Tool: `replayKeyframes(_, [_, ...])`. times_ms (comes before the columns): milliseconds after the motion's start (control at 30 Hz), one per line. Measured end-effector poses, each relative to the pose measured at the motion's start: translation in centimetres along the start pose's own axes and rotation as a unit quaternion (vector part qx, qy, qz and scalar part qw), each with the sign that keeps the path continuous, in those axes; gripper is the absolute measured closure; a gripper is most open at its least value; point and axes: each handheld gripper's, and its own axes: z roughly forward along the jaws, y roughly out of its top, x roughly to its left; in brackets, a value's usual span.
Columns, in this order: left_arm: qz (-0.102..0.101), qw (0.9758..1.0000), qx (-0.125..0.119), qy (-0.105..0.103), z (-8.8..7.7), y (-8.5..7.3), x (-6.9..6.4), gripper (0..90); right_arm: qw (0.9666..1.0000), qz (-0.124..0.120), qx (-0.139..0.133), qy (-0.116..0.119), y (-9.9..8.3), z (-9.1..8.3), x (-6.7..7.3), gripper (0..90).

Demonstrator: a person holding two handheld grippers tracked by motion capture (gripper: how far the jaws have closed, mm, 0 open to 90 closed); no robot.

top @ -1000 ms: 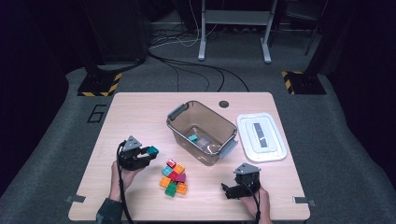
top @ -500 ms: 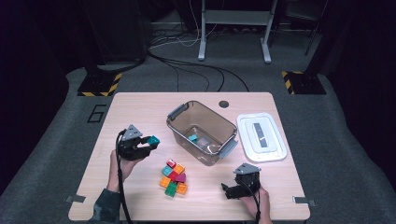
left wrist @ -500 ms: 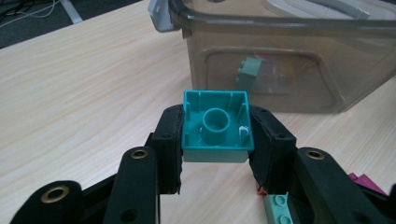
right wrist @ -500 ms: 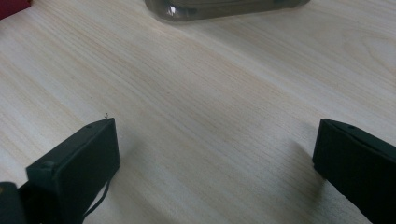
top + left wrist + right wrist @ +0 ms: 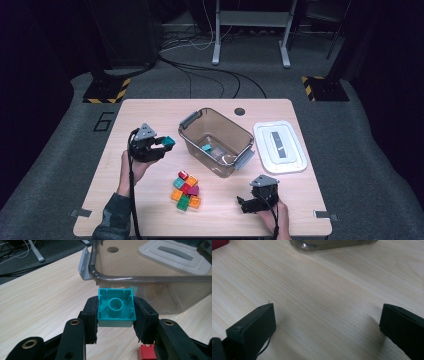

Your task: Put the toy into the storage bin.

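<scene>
The left gripper (image 5: 115, 315) is pinching a teal block (image 5: 115, 307) clear of the table, carrying it toward the clear bin (image 5: 150, 280) just ahead, where it needs releasing over the rim, while the right gripper (image 5: 327, 322) is resting spread and empty

On the wooden table (image 5: 150, 210), the left gripper (image 5: 161, 146) at about nine o'clock holds a teal block (image 5: 169, 142) clamped at its tips, just beside the clear bin (image 5: 187, 141) at the centre. A small teal piece (image 5: 206, 148) lies inside the bin. The white lid (image 5: 280, 148) lies at three o'clock. A pile of coloured blocks (image 5: 186, 190) sits at six o'clock. The right gripper (image 5: 245, 204) rests at five o'clock, nothing between its jaws.
</scene>
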Motion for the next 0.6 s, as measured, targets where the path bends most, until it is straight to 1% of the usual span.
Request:
replayKeyframes(100, [0.003,1.0,-0.003,-0.004,0.1,0.9,0.0,58.7,1.0,0.0,0.0,0.0,0.0,0.0,0.0,0.0])
replayKeyframes(133, [0.003,1.0,-0.003,-0.004,0.1,0.9,0.0,58.7,1.0,0.0,0.0,0.0,0.0,0.0,0.0,0.0])
replayKeyframes(200, [0.006,1.0,-0.006,-0.003,0.1,1.5,0.0,58.7,1.0,0.0,0.0,0.0,0.0,0.0,0.0,0.0])
replayKeyframes(300, [0.009,0.9999,-0.011,-0.004,0.2,2.5,0.1,58.7,1.0,0.0,0.0,0.0,0.0,0.0,0.0,0.0])
replayKeyframes(367, [0.008,0.9999,-0.011,-0.008,0.4,2.9,0.1,58.7,1.0,0.0,0.0,0.0,0.0,0.0,0.0,0.0])
replayKeyframes(467, [0.008,0.9999,-0.01,-0.007,0.5,3.3,0.1,58.7,1.0,0.0,0.0,0.0,0.0,0.0,0.0,0.0])
replayKeyframes(500, [0.009,0.9999,-0.012,-0.009,0.7,3.7,0.3,58.7,1.0,0.0,0.0,0.0,0.0,0.0,0.0,0.0])
replayKeyframes(600, [0.008,0.9999,-0.01,-0.01,0.8,4.1,0.3,58.7,1.0,0.0,0.0,0.0,0.0,0.0,0.0,0.0])
